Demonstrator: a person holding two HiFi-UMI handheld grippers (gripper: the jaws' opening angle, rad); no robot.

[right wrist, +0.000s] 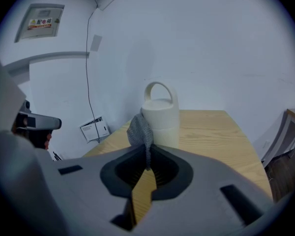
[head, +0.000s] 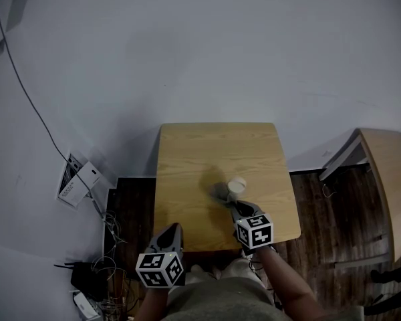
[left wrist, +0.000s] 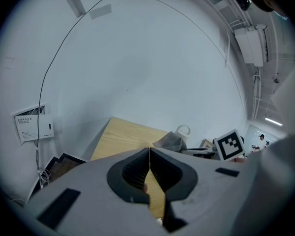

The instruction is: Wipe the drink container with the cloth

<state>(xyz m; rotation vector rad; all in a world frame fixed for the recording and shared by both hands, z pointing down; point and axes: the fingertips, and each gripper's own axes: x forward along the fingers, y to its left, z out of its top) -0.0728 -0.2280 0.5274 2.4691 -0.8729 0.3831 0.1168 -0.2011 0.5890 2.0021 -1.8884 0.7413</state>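
A white drink container (head: 236, 185) with a loop handle stands upright near the middle of the small wooden table (head: 187, 152); it also shows in the right gripper view (right wrist: 161, 119) and, small, in the left gripper view (left wrist: 182, 131). A grey cloth (right wrist: 140, 131) hangs against the container's left side, pinched in my right gripper (right wrist: 147, 167), which is shut on it just in front of the container (head: 235, 207). My left gripper (head: 173, 231) sits at the table's near left edge, jaws closed together and holding nothing (left wrist: 149, 151).
The table stands against a pale wall. On the floor at the left lie a white box with a label (head: 75, 182) and tangled cables (head: 110, 229). Another wooden desk (head: 387, 179) stands at the right.
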